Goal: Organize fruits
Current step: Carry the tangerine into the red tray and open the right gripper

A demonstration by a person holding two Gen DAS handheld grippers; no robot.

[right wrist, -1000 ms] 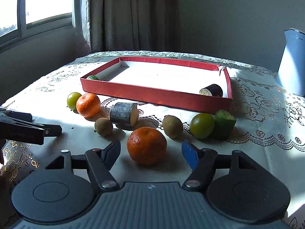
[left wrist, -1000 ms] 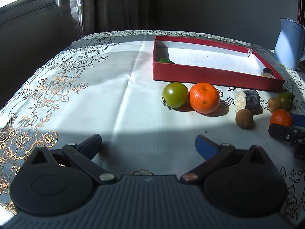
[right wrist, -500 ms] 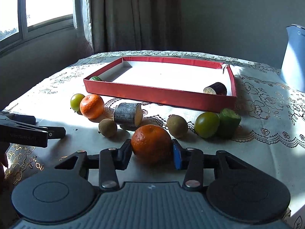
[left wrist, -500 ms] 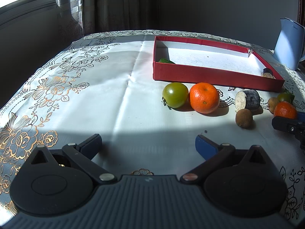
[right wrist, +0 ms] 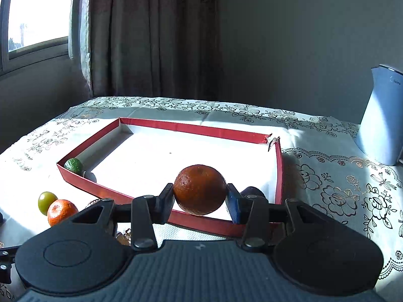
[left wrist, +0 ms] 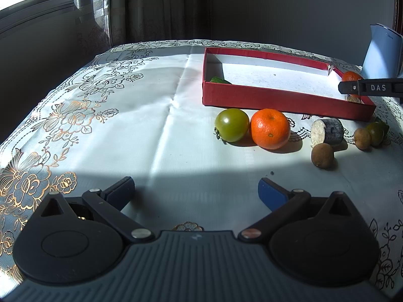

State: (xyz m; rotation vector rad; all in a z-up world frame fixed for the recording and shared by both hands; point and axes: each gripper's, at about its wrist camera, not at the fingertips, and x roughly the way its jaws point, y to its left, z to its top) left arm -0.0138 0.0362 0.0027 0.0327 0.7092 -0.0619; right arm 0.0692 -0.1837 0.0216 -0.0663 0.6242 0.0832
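The right gripper (right wrist: 200, 198), which a second ago stood open around a tangerine (right wrist: 199, 189) on the tablecloth, has clamped it between its pads and carried it up over the near wall of the red tray (right wrist: 100, 191).

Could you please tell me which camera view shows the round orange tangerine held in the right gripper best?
The right wrist view: the round orange tangerine sits large and centred. The left wrist view shows it small, at the edge, partly hidden behind the right gripper.
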